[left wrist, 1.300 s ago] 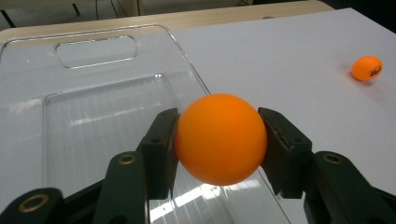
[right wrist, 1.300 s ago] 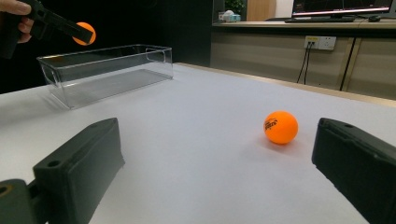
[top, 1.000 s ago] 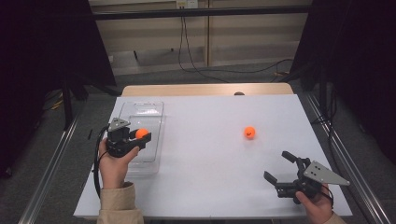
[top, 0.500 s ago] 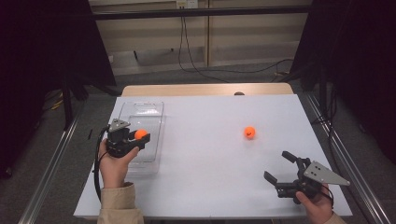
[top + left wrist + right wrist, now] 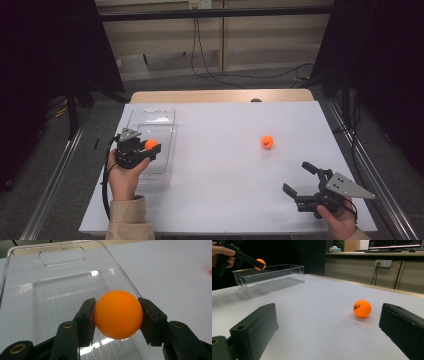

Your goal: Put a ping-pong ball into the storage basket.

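Left gripper [image 5: 117, 315] is pinching an orange ball [image 5: 117, 314], jaws pressed on its two sides at about the widest line, ball fully clear of the jaw roots. It hangs above the clear bin [image 5: 150, 145] near the bench's left edge; in the high view the ball [image 5: 151, 145] sits over the bin's right wall, near side, not yet inside. The right gripper view has it above the bin rim [image 5: 268, 268], not touching. Second ball [image 5: 268, 142] lies loose on the bench [image 5: 225, 175], right of centre, well apart from the bin. Right gripper [image 5: 305, 181] rests near the front right corner, jaws spread wide, nothing between them, pointing roughly at that ball [image 5: 362, 308], which is some way ahead of the jaws. Handling, as I judge it: looks like a table tennis ball, so very light, thin hollow shell, smooth, rolls at any nudge. Stiff enough for a light pinch; hard squeeze could dent it or squirt it out sideways. Best hold is across the widest line, jaws square on opposite sides, as the left one has it; an off-centre grip will pop it out. For the loose ball, bring both jaws down level around it before closing, since a one-sided touch sends it rolling on the bare bench. Release over the bin should be low: it will bounce off hard plastic and could hop the wall.
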Demonstrator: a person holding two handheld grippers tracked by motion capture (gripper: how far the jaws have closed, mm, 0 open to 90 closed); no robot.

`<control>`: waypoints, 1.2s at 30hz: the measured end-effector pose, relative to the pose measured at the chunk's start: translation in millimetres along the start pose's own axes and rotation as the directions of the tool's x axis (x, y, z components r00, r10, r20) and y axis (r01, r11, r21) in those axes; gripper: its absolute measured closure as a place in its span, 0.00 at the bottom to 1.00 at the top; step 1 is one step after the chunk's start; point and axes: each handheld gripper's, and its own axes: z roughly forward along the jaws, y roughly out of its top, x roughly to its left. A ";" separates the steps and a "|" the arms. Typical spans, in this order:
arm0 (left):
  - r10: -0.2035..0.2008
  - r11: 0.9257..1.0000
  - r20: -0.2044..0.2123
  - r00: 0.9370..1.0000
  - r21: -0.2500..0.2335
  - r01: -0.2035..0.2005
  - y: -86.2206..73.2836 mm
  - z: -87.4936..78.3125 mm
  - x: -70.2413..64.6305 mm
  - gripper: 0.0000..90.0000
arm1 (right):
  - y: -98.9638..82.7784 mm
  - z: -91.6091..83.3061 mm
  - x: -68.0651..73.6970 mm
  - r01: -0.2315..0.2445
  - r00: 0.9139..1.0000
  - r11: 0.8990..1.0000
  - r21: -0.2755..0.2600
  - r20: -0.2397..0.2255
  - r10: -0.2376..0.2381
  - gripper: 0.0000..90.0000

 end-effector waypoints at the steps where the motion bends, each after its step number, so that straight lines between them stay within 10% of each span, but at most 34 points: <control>1: 0.000 1.000 -0.003 1.000 0.001 0.000 -0.2 0.2 0.2 0.56 | -0.1 0.0 0.0 0.000 1.000 1.000 0.000 0.000 0.000 0.02; 36: -0.012 1.000 -0.055 0.998 0.016 0.013 -5.3 6.7 4.6 0.46 | -0.2 0.1 -0.1 -0.003 1.000 1.000 0.000 0.000 0.003 0.02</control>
